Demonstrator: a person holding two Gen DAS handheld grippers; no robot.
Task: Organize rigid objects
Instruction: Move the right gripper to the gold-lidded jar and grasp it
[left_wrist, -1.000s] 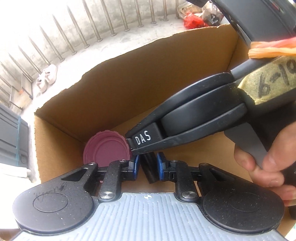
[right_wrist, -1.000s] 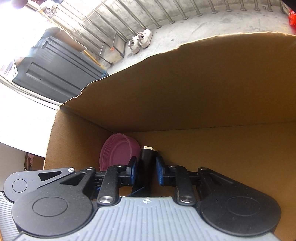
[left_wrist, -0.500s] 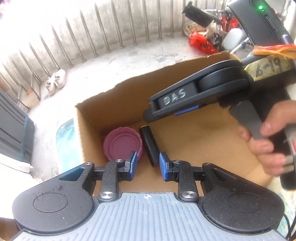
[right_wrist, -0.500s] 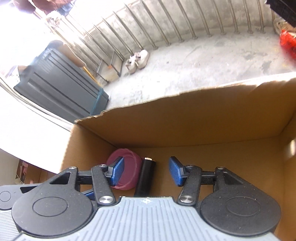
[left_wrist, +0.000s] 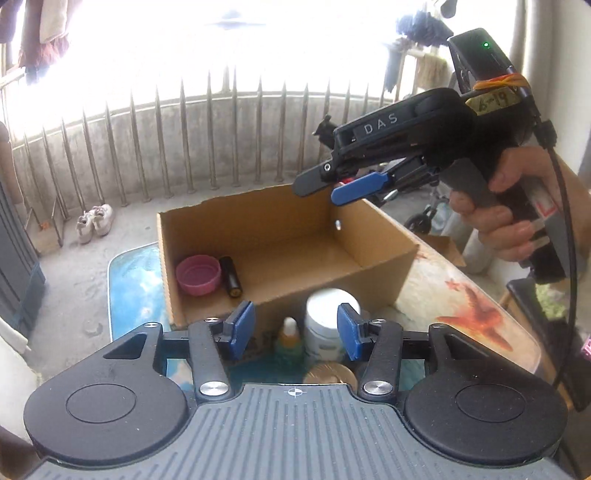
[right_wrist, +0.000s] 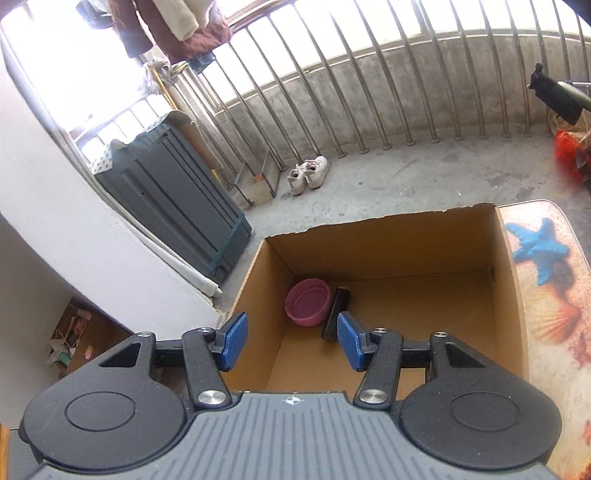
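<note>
An open cardboard box (left_wrist: 280, 229) stands on the table. In its left corner lie a pink lid (left_wrist: 198, 275) and, beside it, a black cylinder (left_wrist: 231, 277). My left gripper (left_wrist: 295, 330) hovers in front of the box, its jaws opening with nothing gripped; a white jar (left_wrist: 328, 314), a small green bottle (left_wrist: 290, 334) and a gold lid (left_wrist: 328, 373) sit below it. My right gripper (right_wrist: 291, 341) hangs open and empty above the box (right_wrist: 406, 236), over the pink lid (right_wrist: 306, 301) and the black cylinder (right_wrist: 338, 306). In the left wrist view the right gripper (left_wrist: 343, 186) is above the box's right wall.
The table (right_wrist: 546, 295) has a seaside print with starfish and shells. Beyond it are the concrete floor, white shoes (right_wrist: 308, 173), a grey cabinet (right_wrist: 177, 199), a metal railing (left_wrist: 221, 140) and a red bag (right_wrist: 569, 151).
Both grippers let go of the black cylinder and opened. They rose and drew back out of the box. The cylinder now lies on the box floor next to the pink lid.
</note>
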